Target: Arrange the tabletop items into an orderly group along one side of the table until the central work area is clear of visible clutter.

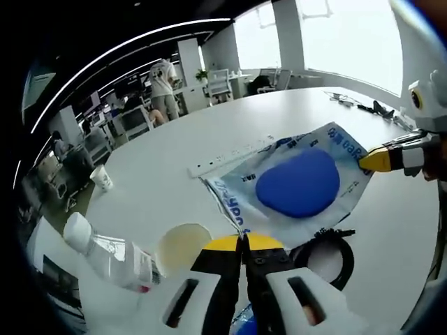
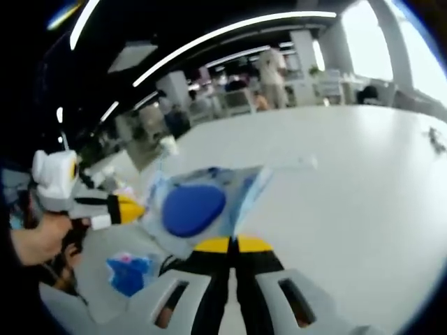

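Pouch (image 1: 300, 185) between both tools (image 1: 244, 241) (image 2: 232, 244), lifted.

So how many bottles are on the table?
1. The clear bottle with a white cap lies on its side near the table's edge, beside the round lid. Others could be hidden behind the grippers.
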Available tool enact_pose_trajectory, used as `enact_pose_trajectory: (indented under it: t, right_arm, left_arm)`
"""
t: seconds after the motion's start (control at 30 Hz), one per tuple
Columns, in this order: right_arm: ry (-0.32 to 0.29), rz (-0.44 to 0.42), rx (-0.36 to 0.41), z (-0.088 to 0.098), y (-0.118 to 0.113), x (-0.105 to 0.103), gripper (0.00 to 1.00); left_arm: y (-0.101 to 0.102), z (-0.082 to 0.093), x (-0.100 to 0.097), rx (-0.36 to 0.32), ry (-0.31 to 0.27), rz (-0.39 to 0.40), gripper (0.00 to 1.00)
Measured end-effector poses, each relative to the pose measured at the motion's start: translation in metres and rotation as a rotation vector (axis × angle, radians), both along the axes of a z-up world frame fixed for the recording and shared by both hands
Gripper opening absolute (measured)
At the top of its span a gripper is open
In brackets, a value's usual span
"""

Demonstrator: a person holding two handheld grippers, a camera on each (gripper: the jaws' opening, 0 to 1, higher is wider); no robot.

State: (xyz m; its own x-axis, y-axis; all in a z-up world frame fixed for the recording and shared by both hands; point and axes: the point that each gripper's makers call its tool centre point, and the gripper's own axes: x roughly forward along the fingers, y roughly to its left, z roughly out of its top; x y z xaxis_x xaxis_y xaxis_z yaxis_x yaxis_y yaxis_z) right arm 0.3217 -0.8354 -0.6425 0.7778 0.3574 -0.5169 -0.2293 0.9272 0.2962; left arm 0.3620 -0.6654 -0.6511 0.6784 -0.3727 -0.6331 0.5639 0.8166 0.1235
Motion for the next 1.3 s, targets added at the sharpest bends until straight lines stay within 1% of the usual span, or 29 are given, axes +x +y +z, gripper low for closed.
enact_pose_trajectory:
  t: [0.13, 0.47, 0.77, 0.93, 1.2, 1.3]
  right_arm:
    - [0.008, -0.001, 0.004, -0.005, 0.000, 0.001, 0.00]
    - [0.030, 0.013, 0.003, -0.019, 0.004, 0.005, 0.00]
    - [0.057, 0.016, 0.003, -0.033, 0.003, 0.009, 0.00]
    - [0.071, 0.015, 0.007, -0.041, 0.005, 0.008, 0.00]
    - [0.096, 0.017, 0.016, -0.052, 0.009, 0.004, 0.00]
    - [0.096, 0.021, 0.015, -0.054, 0.012, 0.005, 0.00]
  left_arm:
    - [0.001, -0.007, 0.001, -0.008, 0.018, 0.013, 0.01]
    - [0.004, -0.017, 0.004, 0.013, 0.036, 0.030, 0.01]
    - [0.004, -0.031, 0.005, 0.030, 0.063, 0.040, 0.01]
    - [0.008, -0.043, 0.003, 0.019, 0.097, 0.066, 0.01]
    - [0.011, -0.049, 0.000, 0.027, 0.107, 0.077, 0.01]
    - [0.013, -0.050, 0.000, 0.027, 0.110, 0.087, 0.01]
